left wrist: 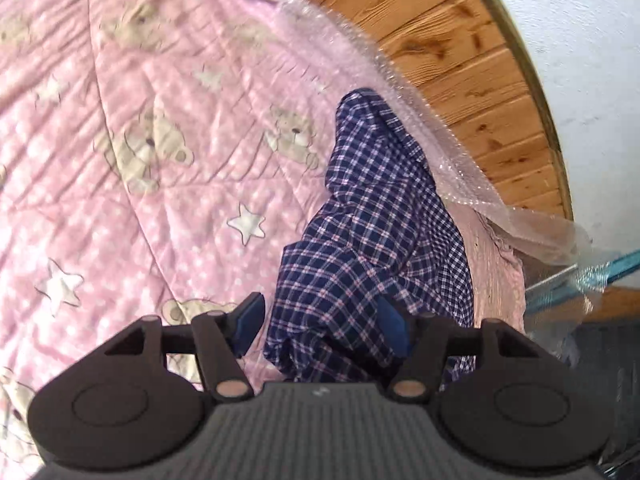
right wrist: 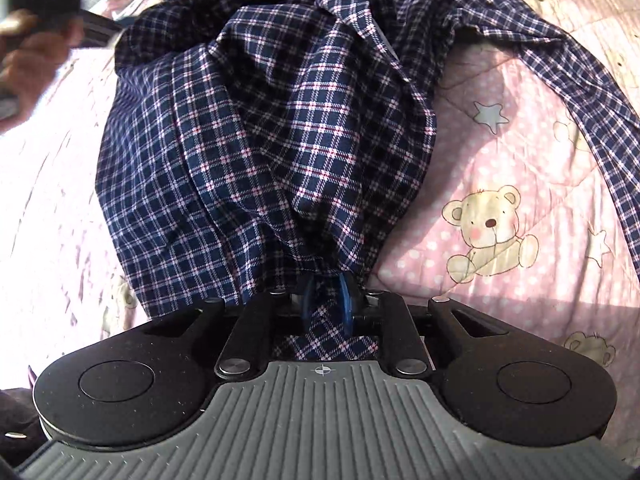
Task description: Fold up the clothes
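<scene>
A navy plaid shirt [left wrist: 372, 216] lies bunched on a pink teddy-bear quilt [left wrist: 140, 140]. My left gripper [left wrist: 320, 324] is open, its blue pads spread wide, with a fold of the shirt lying between them near the right pad. In the right wrist view the shirt [right wrist: 272, 120] hangs gathered from my right gripper [right wrist: 327, 300], which is shut on a pinch of the fabric. One sleeve [right wrist: 592, 92] trails off to the right over the quilt [right wrist: 500, 184]. The left gripper and the hand holding it show blurred at the top left [right wrist: 44, 12].
The quilt's edge has a clear plastic cover [left wrist: 460, 152] hanging over a wooden floor [left wrist: 460, 52]. A white wall [left wrist: 580, 60] stands beyond. A turquoise bar [left wrist: 592, 276] and a dark surface lie at the lower right.
</scene>
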`<state>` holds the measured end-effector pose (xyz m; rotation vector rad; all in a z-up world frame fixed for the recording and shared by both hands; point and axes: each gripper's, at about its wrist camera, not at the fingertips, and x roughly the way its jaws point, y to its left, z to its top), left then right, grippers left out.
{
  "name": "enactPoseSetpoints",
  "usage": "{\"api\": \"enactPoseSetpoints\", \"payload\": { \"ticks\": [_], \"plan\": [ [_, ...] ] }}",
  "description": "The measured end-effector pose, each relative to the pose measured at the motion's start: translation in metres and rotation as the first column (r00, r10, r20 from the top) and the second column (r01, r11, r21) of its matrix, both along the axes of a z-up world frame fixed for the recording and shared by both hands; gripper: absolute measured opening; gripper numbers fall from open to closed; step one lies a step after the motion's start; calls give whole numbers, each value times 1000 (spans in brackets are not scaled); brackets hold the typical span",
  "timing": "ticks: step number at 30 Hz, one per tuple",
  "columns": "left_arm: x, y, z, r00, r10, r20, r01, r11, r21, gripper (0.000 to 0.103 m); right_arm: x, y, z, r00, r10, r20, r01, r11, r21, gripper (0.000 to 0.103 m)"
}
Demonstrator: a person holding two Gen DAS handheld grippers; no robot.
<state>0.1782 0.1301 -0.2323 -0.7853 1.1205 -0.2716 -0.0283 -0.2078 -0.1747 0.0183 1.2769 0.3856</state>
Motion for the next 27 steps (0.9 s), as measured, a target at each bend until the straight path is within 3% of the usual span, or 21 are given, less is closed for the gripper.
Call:
{"api": "enactPoseSetpoints", "payload": {
  "ticks": [1, 3, 4, 5, 7, 10, 12, 14, 17, 19, 20, 21, 22, 24, 27],
  "plan": [
    [4, -1, -3, 1000, 9, -4, -9, 1000, -19, 60, 0, -1, 0, 1000, 3, -1, -3, 1000, 3, 18],
    [12, -1, -4, 1000, 27, -15, -27, 999, -27, 37, -1, -2, 0, 1000, 12, 0, -12, 1000, 5, 18],
    [16, 0, -4, 999, 36, -21, -36, 999, -31, 19, -2, -2, 0, 1000, 17, 1, -17, 1000, 6, 18],
    [19, 0, -5, 999, 45, -27, -45, 998, -35, 13, -3, -2, 0, 1000, 20, 2, -20, 1000, 7, 18],
    [20, -3, 3, 1000, 23, 5, -23, 1000, -13, 10, -3, -2, 0, 1000, 23, 3, -23, 1000, 10, 18],
    [4, -17, 44, 986, -61, 157, 32, 984, 178, 10, -3, -4, -1, 1000, 21, 3, -21, 1000, 19, 18],
    [-18, -28, 81, 944, -143, 298, 39, 944, 329, 10, -4, -7, -1, 1000, 18, 3, -18, 999, 32, 17],
    [-40, -39, 109, 881, -247, 403, 36, 885, 464, 11, -4, -9, -2, 1000, 17, 3, -17, 999, 41, 17],
    [-48, -37, 120, 864, -277, 420, 25, 857, 515, 12, -3, -10, -2, 1000, 22, 6, -22, 999, 45, 16],
    [-37, -10, 112, 914, -175, 366, 22, 922, 386, 12, -3, -10, -2, 999, 34, 9, -35, 999, 41, 16],
    [-31, 9, 104, 939, -89, 334, -13, 957, 291, 12, -3, -10, -2, 999, 42, 10, -42, 998, 40, 16],
    [-28, 29, 98, 952, -6, 306, -62, 975, 212, 11, -3, -11, -1, 999, 50, 10, -51, 998, 39, 16],
    [-27, 47, 94, 953, 59, 298, -115, 977, 177, 4, -3, -11, -1, 998, 60, 10, -60, 997, 38, 16],
    [-24, 78, 93, 943, 144, 301, -202, 964, 172, 3, -3, -12, 0, 997, 78, 12, -78, 996, 38, 16],
    [-24, 120, 109, 906, 255, 337, -322, 933, 159, 1, -3, -15, 1, 995, 97, 14, -98, 994, 41, 16]
  ]
}}
